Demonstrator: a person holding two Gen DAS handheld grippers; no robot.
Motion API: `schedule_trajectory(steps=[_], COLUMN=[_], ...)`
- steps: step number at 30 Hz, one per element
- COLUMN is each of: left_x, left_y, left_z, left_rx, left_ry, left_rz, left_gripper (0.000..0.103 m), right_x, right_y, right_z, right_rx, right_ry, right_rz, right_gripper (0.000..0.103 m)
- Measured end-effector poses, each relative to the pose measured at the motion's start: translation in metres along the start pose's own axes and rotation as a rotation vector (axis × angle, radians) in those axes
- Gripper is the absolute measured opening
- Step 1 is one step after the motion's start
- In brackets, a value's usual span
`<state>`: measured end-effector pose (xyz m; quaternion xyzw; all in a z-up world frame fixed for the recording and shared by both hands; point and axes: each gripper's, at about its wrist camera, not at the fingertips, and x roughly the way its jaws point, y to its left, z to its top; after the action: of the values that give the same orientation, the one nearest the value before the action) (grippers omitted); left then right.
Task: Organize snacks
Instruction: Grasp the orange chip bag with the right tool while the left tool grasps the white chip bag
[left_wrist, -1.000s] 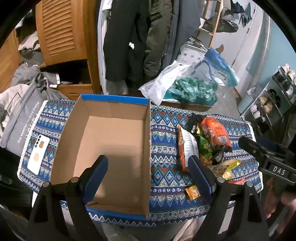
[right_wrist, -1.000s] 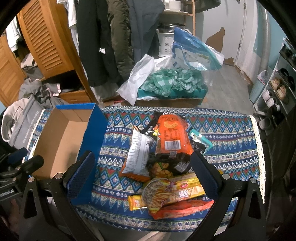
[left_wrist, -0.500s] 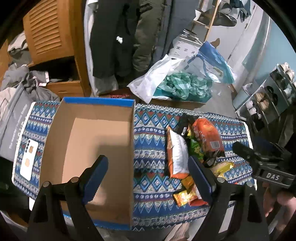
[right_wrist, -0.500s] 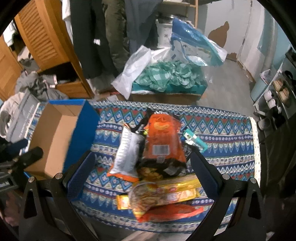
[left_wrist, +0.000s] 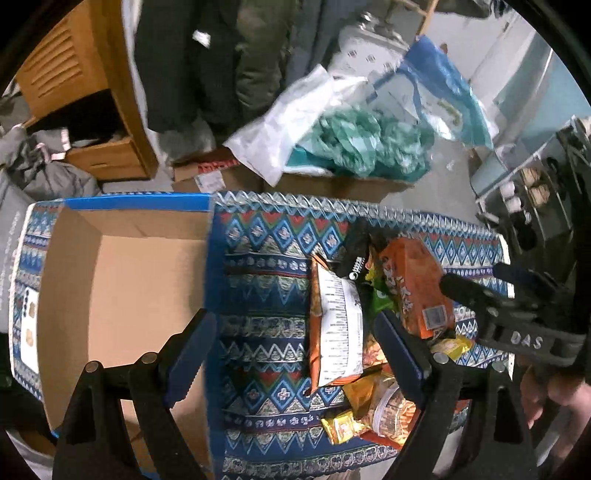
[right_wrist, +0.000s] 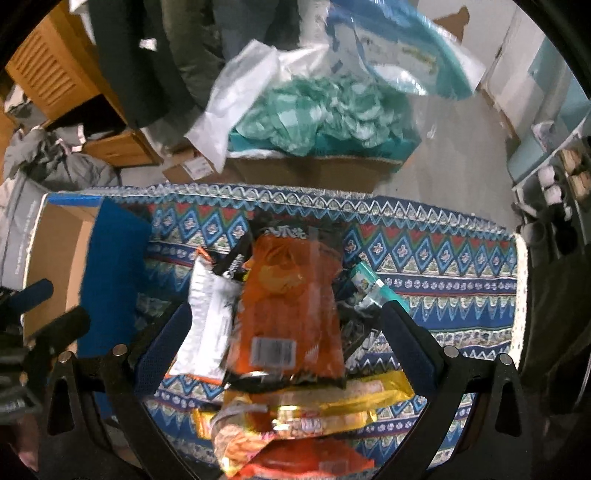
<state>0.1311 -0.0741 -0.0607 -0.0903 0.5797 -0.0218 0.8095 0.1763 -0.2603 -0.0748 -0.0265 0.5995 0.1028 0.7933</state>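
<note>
Patterned tablecloth (right_wrist: 424, 254) now fills more of both views: spread right gripper (right_wrist: 284, 332) has closed in over orange snack bag (right_wrist: 291, 295); left gripper (left_wrist: 295, 347), also spread, has drifted right of cardboard box (left_wrist: 122, 280).

- Box (left_wrist: 122, 295): near wall hidden behind left gripper's fingers (left_wrist: 192, 354); in right view, cut off by frame edge.
- Orange bag (right_wrist: 288, 314): print blurred, unreadable.
- Black packet (left_wrist: 356, 251): mostly buried under other bags.
- Red bag (right_wrist: 310, 461): lower part cut off.
- Phone (left_wrist: 29, 332): half visible.
</note>
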Motion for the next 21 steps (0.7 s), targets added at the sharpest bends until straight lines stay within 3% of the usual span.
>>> schedule_trajectory(steps=[11, 17, 21], left_x=[0.063, 0.083, 0.090], left_y=[-0.011, -0.011, -0.015], left_z=[0.010, 0.010, 0.008], left_rx=[-0.023, -0.028, -0.011], left_ry=[0.100, 0.136, 0.150], left_rz=[-0.005, -0.006, 0.000], left_gripper=[0.089, 0.089, 0.089], right_x=[0.056, 0.075, 0.084], right_y=[-0.031, -0.032, -0.025], right_z=[0.002, 0.000, -0.003], right_rx=[0.142, 0.152, 0.126], right_ry=[0.101, 0.136, 0.144], right_rz=[0.088, 0.124, 0.145], right_gripper=[0.101, 0.097, 0.081])
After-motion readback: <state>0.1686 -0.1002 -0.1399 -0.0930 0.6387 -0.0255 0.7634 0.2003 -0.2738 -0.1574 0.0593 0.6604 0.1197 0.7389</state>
